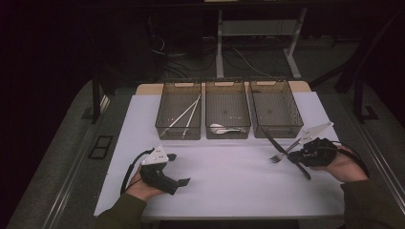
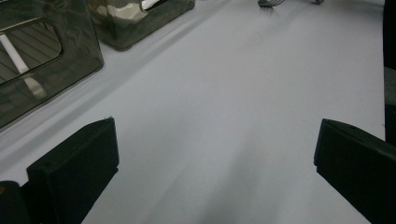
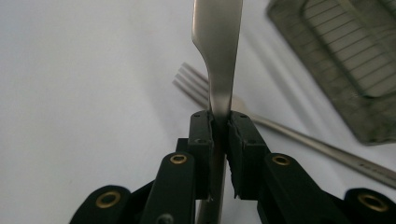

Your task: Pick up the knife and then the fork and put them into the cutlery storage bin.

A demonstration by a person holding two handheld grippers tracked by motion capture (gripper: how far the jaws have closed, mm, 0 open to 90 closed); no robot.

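The right claw (image 3: 219, 122) is clamped on a slim, dark-looking metal table knife (image 1: 285, 153), its two black jaws pinching the narrow neck where the handle widens into the blade, so the piece stays stiff and cannot swing. In the high view the knife runs diagonally through that claw, one end toward the right-hand smoky clear plastic bin (image 1: 276, 108), which appears empty. A silver metal fork (image 1: 278, 156) lies flat on the white worktop (image 1: 229, 176) just beside and under the held knife, tines toward the middle. The sorting looks underway: the left bin (image 1: 179, 110) holds long pale chopsticks (image 1: 185, 116), the middle bin (image 1: 227, 110) a white spoon (image 1: 223, 128), so each bin probably takes one kind of cutlery. The left claw (image 1: 176, 168) rests low near the worktop's left side, jaws wide apart and holding nothing, well apart from the cutlery, likely waiting.
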